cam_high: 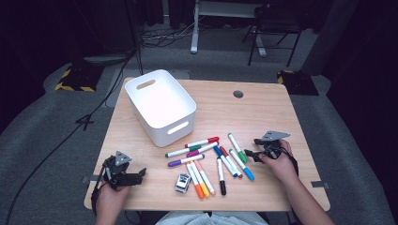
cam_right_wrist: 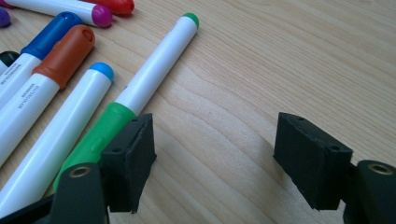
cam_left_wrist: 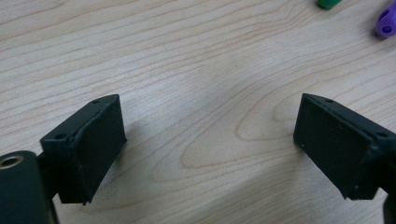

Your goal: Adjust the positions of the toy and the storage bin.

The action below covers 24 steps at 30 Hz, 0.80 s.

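Observation:
Several capped markers [cam_high: 213, 159] lie fanned out at the table's front middle. My right gripper [cam_high: 249, 154] hovers just right of them, open. In the right gripper view its jaws [cam_right_wrist: 215, 158] stand wide over bare wood. The green-capped marker [cam_right_wrist: 149, 79] lies just outside the left jaw, which hides the cap's near end. Blue, brown and light-blue marker ends lie further left. My left gripper [cam_high: 141, 174] rests at the front left corner, open, with bare wood between its jaws [cam_left_wrist: 210, 144]. A purple marker end [cam_left_wrist: 386, 23] shows far off.
A white bin [cam_high: 159, 105] with handle slots stands at the back left of the wooden table [cam_high: 263, 112]. A small toy car [cam_high: 182, 182] sits near the front edge, left of the orange marker. A round cable hole [cam_high: 238, 93] marks the back right.

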Available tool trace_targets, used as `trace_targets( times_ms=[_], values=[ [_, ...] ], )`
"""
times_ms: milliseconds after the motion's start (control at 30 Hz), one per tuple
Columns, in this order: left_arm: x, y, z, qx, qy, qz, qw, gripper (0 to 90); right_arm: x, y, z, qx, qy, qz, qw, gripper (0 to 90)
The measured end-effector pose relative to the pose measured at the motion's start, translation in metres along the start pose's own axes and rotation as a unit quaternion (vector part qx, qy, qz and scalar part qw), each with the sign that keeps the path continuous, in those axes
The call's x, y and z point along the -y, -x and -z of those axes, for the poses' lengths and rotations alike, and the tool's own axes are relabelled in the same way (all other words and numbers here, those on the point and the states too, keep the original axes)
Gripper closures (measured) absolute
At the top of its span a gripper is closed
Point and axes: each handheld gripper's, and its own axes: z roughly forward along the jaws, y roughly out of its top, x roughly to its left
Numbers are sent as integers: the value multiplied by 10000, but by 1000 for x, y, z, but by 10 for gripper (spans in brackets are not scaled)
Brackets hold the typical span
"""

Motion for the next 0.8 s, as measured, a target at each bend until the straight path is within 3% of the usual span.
trace_targets(
  times_ms=[100,333,433,600,667,700,733,800],
  values=[
    [-5,0,4,-152,63,58,9998,152,1,1,3,42,81,2,10000,292],
    [-39,3,32,88,605,240,9978,152,7,8,19,173,234,-239,9993,290],
    [-60,4,43,98,810,280,9963,152,11,10,27,269,290,-306,9987,291],
    [-104,0,59,235,1220,607,9904,154,18,11,38,398,326,-361,9980,293],
    [-114,-1,60,244,1247,620,9900,158,20,11,41,426,330,-413,9977,294],
    [-132,-5,59,81,1201,639,9907,161,23,12,45,470,354,-429,9973,294],
    [-138,-7,58,82,1199,697,9903,164,25,13,47,485,353,-442,9972,294],
    [-153,-15,51,246,1126,865,9896,170,28,13,49,534,354,-496,9967,294]
  ],
)
